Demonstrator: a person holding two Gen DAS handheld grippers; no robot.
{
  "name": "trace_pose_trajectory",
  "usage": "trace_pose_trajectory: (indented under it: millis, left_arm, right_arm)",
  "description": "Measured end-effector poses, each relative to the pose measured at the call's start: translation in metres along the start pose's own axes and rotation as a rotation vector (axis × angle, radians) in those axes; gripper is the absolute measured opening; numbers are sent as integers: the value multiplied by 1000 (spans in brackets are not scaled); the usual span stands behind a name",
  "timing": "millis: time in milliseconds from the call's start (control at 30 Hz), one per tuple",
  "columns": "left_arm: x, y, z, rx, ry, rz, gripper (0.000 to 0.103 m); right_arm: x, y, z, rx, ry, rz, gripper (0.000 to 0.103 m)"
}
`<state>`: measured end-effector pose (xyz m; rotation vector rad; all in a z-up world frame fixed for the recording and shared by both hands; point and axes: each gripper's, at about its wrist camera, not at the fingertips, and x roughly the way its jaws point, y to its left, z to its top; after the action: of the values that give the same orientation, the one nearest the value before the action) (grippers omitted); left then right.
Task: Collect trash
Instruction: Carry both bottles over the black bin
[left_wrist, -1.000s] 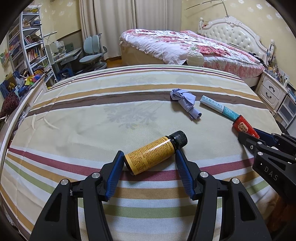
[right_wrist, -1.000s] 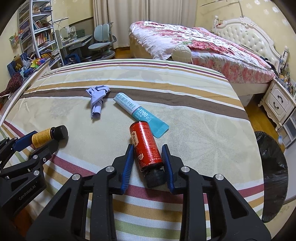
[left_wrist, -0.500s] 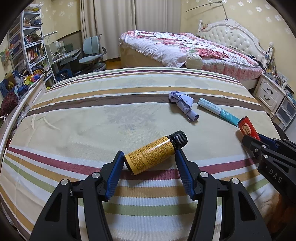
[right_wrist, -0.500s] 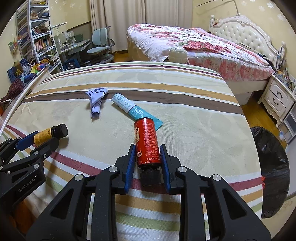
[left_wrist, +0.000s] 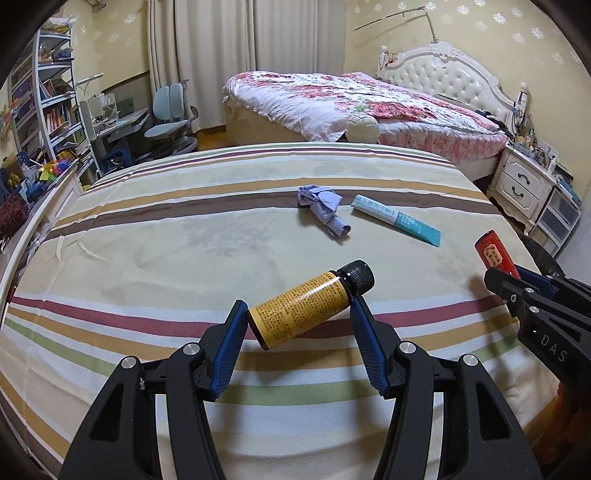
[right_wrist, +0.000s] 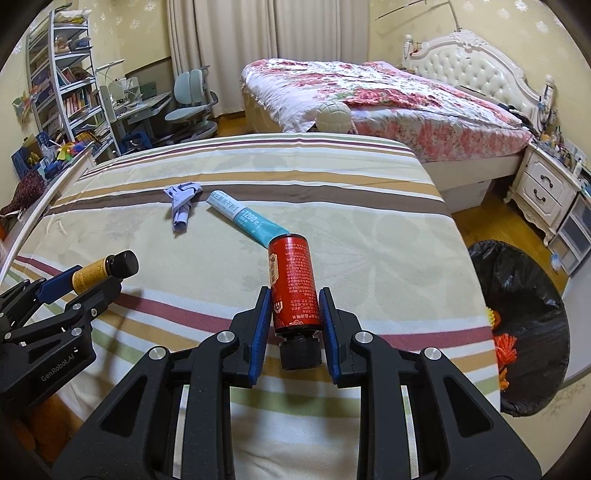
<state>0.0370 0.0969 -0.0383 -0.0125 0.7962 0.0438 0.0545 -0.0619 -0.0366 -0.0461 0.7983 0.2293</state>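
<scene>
My left gripper (left_wrist: 298, 314) is shut on a yellow bottle (left_wrist: 303, 310) with a black cap and holds it above the striped bed; the bottle also shows in the right wrist view (right_wrist: 99, 267). My right gripper (right_wrist: 291, 306) is shut on a red bottle (right_wrist: 293, 288), black cap toward me, lifted off the bed; it shows at the right in the left wrist view (left_wrist: 495, 253). A crumpled lilac tissue (left_wrist: 325, 212) and a white-teal tube (left_wrist: 397, 219) lie on the bed further off.
A black-lined trash bin (right_wrist: 524, 325) stands on the floor to the right of the striped bed (right_wrist: 369, 229). A second bed (right_wrist: 388, 96), a nightstand (right_wrist: 546, 195), a desk chair (right_wrist: 192, 107) and shelves (right_wrist: 62, 85) lie beyond.
Both grippers have risen from the bed with their bottles. The red bottle has left its spot by the tube and tilted more upright.
</scene>
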Motion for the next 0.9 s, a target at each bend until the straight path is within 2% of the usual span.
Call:
trace_pose_trajectory:
  millis: [467,900]
  left_arm:
    - [-8,-67,9,89,-51,-115,57]
    - [-14,-136,23,177,-90,-199,57]
  right_arm:
    - [-26,-47,-11,60,-55,-94,25]
    - [-51,-114,-17,172,-109,-188,26]
